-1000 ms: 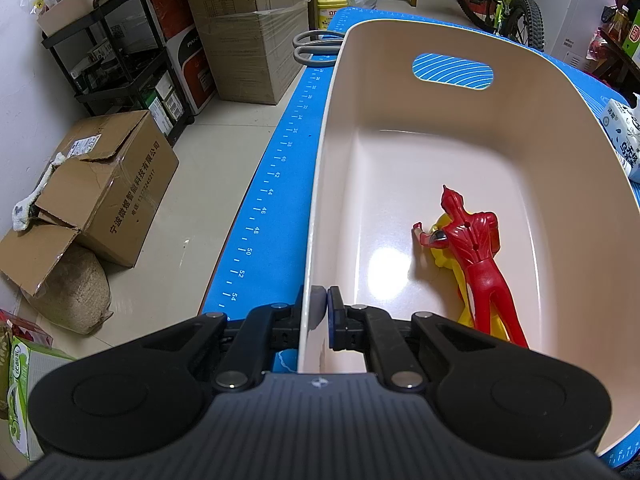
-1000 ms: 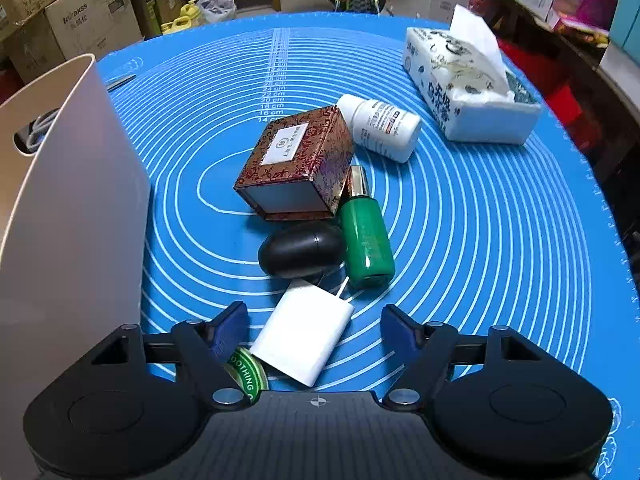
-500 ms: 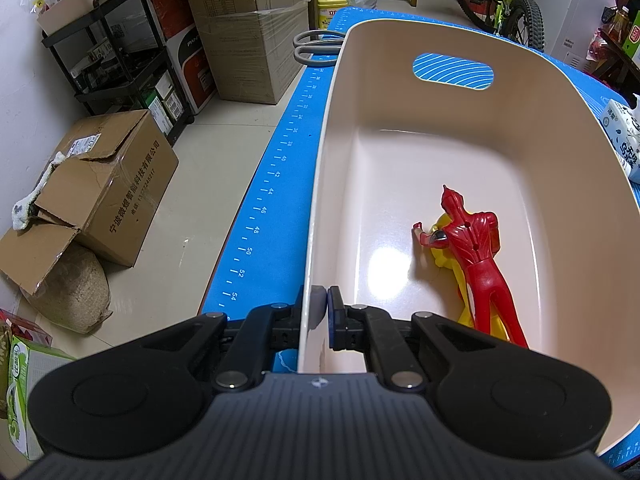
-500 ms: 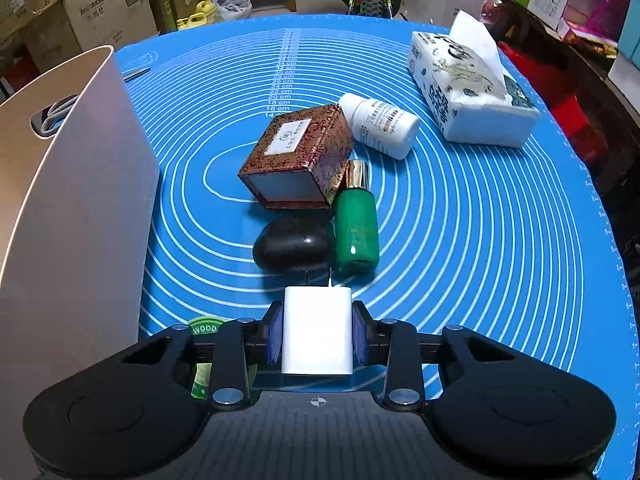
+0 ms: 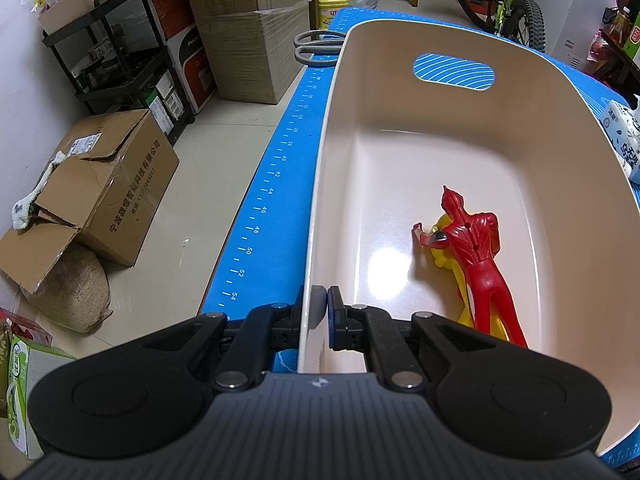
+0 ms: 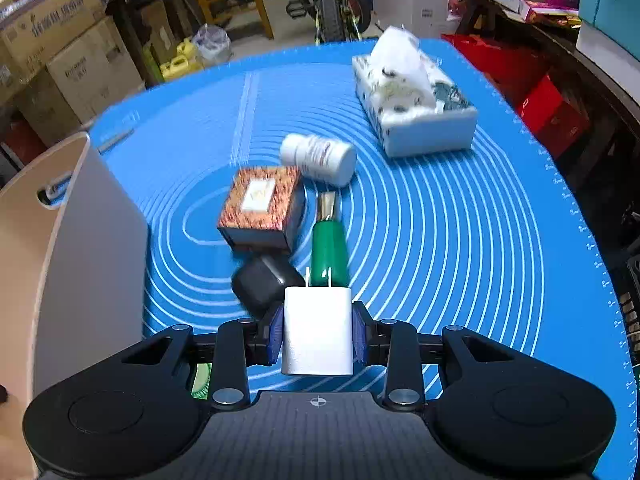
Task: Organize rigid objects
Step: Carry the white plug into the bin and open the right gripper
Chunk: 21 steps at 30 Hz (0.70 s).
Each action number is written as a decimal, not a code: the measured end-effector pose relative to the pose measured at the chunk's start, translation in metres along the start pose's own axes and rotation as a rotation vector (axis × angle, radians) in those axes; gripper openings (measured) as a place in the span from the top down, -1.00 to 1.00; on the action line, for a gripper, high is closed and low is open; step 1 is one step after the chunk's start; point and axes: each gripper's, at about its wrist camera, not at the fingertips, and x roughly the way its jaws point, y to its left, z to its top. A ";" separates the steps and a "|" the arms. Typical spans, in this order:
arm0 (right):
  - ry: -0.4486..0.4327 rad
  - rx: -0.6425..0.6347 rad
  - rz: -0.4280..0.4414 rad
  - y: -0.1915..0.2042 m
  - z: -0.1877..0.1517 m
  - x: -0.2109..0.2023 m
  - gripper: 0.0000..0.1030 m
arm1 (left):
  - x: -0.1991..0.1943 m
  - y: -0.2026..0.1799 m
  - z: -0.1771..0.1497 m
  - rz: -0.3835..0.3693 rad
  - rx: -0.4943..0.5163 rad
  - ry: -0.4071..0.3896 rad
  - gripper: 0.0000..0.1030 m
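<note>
At six o'clock, my right gripper (image 6: 318,334) has just clenched the charger (image 6: 318,330) and lifts it; left gripper (image 5: 323,312) stays clamped on the bin (image 5: 316,208) rim, ready.

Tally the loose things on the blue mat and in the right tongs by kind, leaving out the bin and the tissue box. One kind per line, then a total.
Bottles: 2, white bottle, green bottle
Boxes: 1, patterned box
Cases: 1, black case
Chargers: 1, white charger in the right tongs
Tins: 1, green tin, mostly hidden
Total: 6

Glossy plastic bin (image 5: 400,184), smooth white charger (image 6: 318,330), seemingly silicone mat (image 6: 460,232)
</note>
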 end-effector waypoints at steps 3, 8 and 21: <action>-0.047 -0.005 0.022 0.005 0.004 -0.013 0.18 | 0.000 0.000 0.000 0.000 0.001 0.000 0.81; -0.135 -0.043 0.069 0.026 0.011 -0.037 0.18 | 0.000 0.000 0.000 -0.001 -0.001 0.001 0.81; -0.229 -0.152 0.208 0.099 0.011 -0.068 0.18 | 0.000 0.001 0.000 0.002 -0.006 0.001 0.81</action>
